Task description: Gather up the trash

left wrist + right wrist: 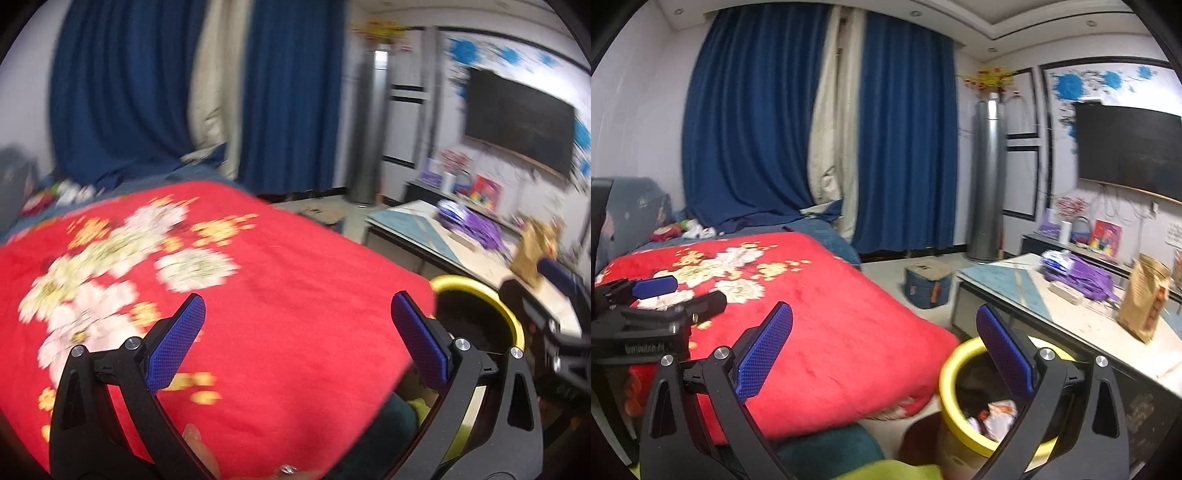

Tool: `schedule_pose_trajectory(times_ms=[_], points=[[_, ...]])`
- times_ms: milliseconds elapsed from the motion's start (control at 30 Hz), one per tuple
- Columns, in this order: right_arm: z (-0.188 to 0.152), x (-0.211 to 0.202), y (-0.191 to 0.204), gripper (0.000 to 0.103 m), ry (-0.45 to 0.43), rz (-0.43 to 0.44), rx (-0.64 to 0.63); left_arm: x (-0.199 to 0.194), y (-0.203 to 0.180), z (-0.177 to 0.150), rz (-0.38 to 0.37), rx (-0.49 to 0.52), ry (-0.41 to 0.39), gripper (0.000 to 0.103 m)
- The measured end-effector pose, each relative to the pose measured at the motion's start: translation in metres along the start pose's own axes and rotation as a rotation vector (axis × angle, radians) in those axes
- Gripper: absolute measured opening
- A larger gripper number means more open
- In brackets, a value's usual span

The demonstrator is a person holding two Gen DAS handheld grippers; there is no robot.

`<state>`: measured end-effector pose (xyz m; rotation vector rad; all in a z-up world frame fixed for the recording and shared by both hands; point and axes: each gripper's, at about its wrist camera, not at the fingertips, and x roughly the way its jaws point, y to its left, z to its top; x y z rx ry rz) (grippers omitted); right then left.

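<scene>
A yellow-rimmed trash bin stands on the floor between the bed and the low table; crumpled wrappers lie inside it. It also shows in the left wrist view. My right gripper is open and empty, its right finger above the bin. My left gripper is open and empty over the red flowered blanket. The left gripper also shows at the left of the right wrist view, over the blanket. The left wrist view is blurred.
A low table on the right holds a brown paper bag, purple bags and a white box. A blue stool stands on the floor beyond the bed. Toys lie at the bed's far end.
</scene>
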<state>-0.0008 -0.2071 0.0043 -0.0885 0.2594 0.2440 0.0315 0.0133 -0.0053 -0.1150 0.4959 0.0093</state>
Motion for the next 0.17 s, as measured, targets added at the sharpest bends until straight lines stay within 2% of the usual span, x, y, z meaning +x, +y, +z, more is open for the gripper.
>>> schedule_pose_trajectory(times_ms=[67,100,167], points=[[0.018,0.024,0.035,0.097,0.043,0.1,-0.001,-0.002,0.045,0.013,0.088,-0.088,0.033,0.092],[0.025,0.035,0.053,0.097,0.066,0.146,0.0,-0.007,0.079,0.018,0.165,-0.142,0.039,0.092],[0.04,0.074,0.12,0.097,0.182,0.285,-0.055,-0.019,0.146,0.02,0.329,-0.229,0.041,0.092]])
